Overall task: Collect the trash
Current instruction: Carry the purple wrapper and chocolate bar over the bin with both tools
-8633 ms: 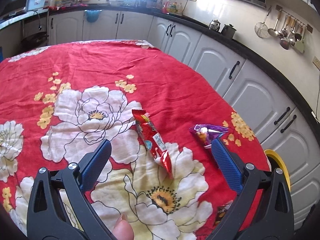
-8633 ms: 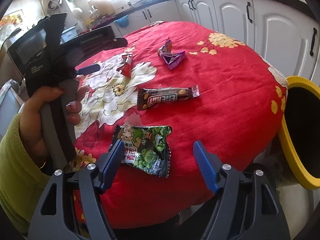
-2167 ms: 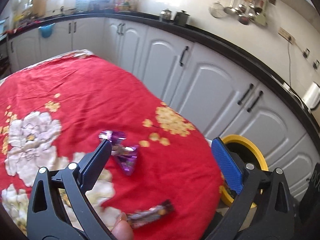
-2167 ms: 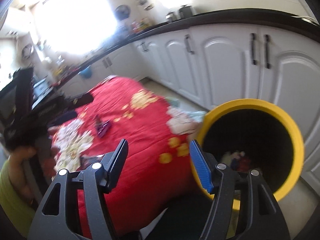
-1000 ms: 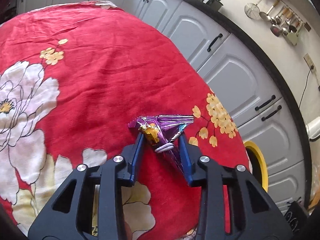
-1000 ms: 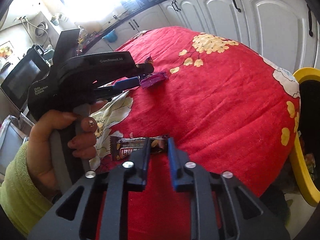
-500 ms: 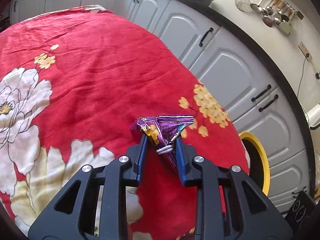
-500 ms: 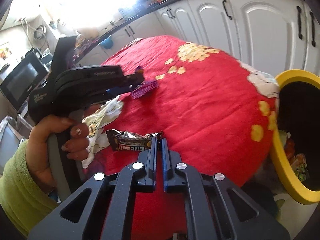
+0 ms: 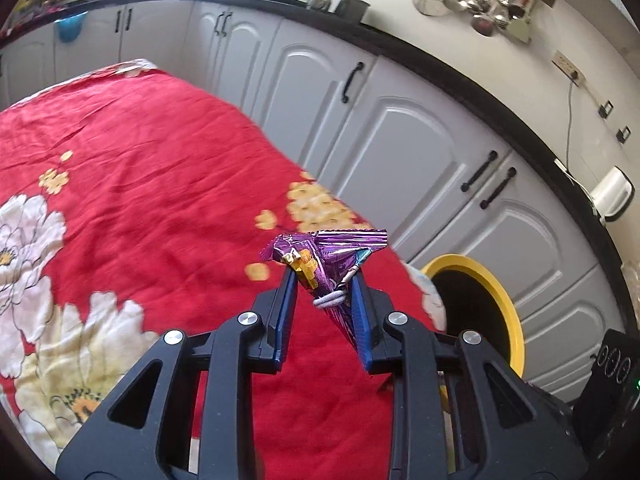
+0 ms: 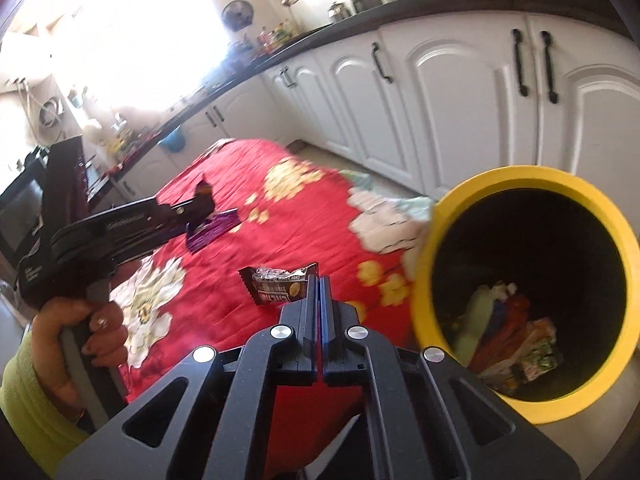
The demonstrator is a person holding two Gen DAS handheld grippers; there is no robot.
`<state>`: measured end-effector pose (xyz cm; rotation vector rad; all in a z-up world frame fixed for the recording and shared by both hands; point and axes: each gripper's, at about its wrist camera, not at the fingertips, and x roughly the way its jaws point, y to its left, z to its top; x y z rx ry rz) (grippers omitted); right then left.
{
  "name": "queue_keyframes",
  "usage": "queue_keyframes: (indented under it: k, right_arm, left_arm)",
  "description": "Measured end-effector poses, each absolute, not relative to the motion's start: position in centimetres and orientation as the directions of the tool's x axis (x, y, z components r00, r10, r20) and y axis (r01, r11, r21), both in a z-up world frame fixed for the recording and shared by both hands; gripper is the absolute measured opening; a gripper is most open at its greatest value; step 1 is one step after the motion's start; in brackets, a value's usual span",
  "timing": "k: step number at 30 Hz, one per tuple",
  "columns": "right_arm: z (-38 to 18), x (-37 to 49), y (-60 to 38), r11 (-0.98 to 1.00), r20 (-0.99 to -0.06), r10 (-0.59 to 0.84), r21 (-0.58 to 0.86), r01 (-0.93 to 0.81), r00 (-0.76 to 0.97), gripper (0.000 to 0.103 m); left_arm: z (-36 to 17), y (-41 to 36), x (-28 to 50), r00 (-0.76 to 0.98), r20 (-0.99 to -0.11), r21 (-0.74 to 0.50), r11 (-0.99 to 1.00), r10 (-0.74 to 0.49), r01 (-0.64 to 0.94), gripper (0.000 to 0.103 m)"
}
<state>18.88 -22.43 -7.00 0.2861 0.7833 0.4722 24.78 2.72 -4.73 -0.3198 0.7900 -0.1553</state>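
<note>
The right gripper is pressed fully together, and its pads pinch one end of the brown chocolate-bar wrapper. The wrapper sticks out to the left of the tips and hangs free above the red flowered tablecloth. The left gripper is almost closed too, with only a narrow gap, and this gap is filled by the crumpled purple wrapper. The foil is squeezed between the two blue pads, and its wide top stands above the tips, clear of the cloth.

Further out, to the right of the table edge and lower than it, stands the yellow trash bin. Its mouth is open, and several wrappers lie already at the bottom. Behind it runs the row of white cabinets.

I judge that the step in hand is the carry to the bin. To do it well, each hand should keep its squeeze until the tips are over the dark opening, not only over the rim, because light foil can drift aside when it falls. The brown wrapper is held only by its end, so a quick swing may shake it out; a smooth path is safer. The two grippers should come to the opening one beside the other, so they do not knock together.
</note>
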Motion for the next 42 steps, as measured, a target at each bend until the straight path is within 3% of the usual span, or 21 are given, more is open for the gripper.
queue_keyframes:
  k: [17,42]
  right_arm:
    - [-6.0,19.3,-29.6,0.880,-0.565,0.425,0.441,-0.177,0.707,0.001]
    - [-6.3,19.3,-37.4,0.913,-0.583,0.307,0.404,-0.059,0.752,0.001]
  left_arm:
    - [-3.0,-4.4,24.9,0.700,-0.640,-0.303,0.941,-0.317,0.149,0.019]
    - [-3.8,-12.9,24.6,0.666,-0.641,-0.261,0.924,-0.382,0.279,0.019]
